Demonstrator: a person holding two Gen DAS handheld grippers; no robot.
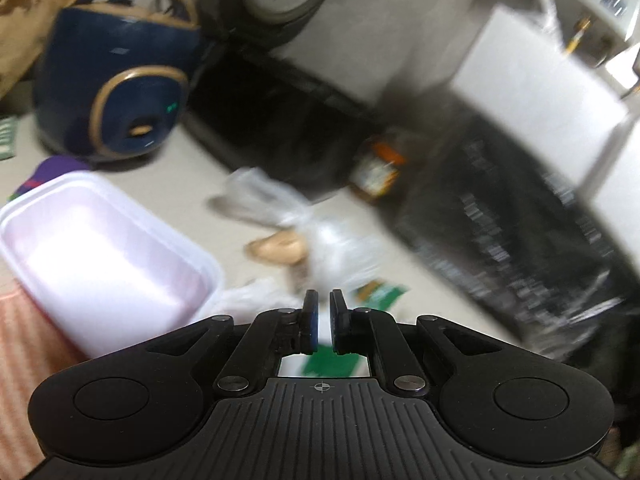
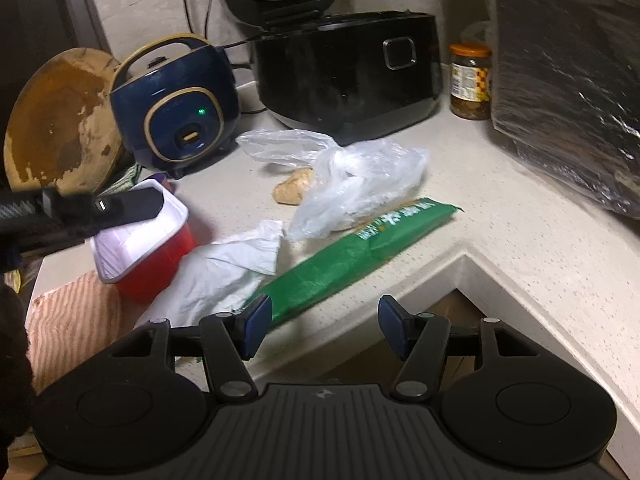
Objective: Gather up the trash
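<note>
A long green packet (image 2: 352, 252) lies slantwise on the speckled counter, its near end just past my right gripper (image 2: 325, 322). That gripper is open and its pads touch nothing. Beside the packet are crumpled white paper (image 2: 224, 276), a clear plastic bag (image 2: 352, 184) and a tan lump (image 2: 292, 190). My left gripper (image 1: 324, 320) is shut with nothing visible between its pads. It hovers by a red tub with a white inside (image 1: 120, 196), and its black body (image 2: 120, 206) shows over that tub (image 2: 160, 256). A large black bag (image 2: 568, 80) fills the right side.
At the back stand a blue rice cooker (image 2: 180, 112), a black cooker (image 2: 348, 72) and an orange-lidded jar (image 2: 470, 80). A worn round board (image 2: 60, 120) leans at the left, with a striped cloth (image 2: 68, 320) below it. The counter edge (image 2: 460, 264) cuts inward near the right gripper.
</note>
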